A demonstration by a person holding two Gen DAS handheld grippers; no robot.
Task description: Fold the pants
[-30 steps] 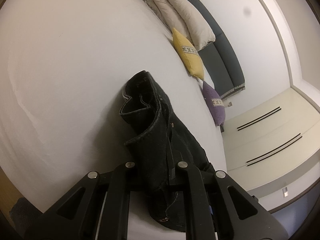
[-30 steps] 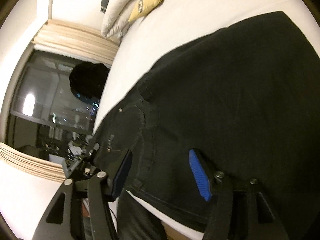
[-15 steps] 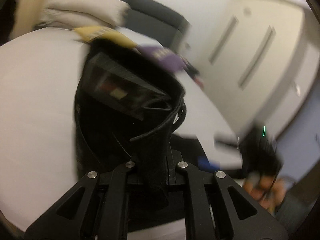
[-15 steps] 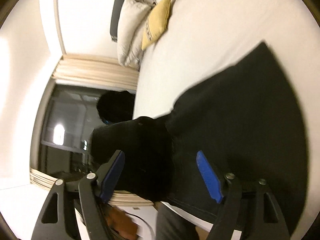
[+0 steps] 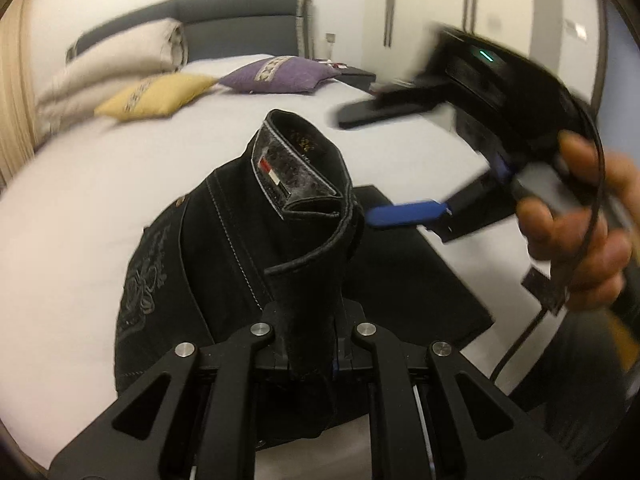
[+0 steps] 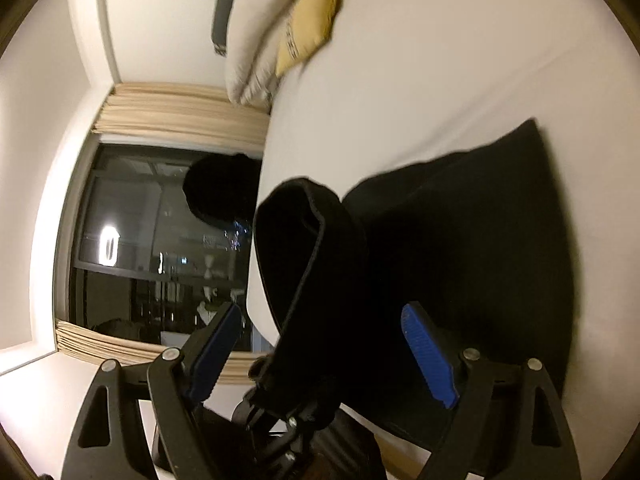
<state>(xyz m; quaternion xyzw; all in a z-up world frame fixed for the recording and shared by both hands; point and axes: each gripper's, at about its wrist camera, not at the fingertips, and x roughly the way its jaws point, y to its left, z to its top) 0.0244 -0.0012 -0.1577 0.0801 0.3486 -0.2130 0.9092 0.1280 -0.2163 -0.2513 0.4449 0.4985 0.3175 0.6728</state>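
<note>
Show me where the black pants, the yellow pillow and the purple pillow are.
black pants (image 5: 192, 280): left wrist view, on the embroidered back pocket.
yellow pillow (image 5: 160, 94): left wrist view, middle of its face.
purple pillow (image 5: 284, 74): left wrist view, middle of its face.

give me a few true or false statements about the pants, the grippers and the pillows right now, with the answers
1. The left gripper is shut on the pants. True.
2. The right gripper is clamped on the pants. False: its blue pads stand wide apart and hold nothing.
3. A yellow pillow and a purple pillow lie near the head of the bed. True.
4. The pants lie fully flat on the bed. False: the waistband end is lifted up in the left gripper, while the rest lies on the sheet.
5. The pants are light blue. False: they are black.
</note>
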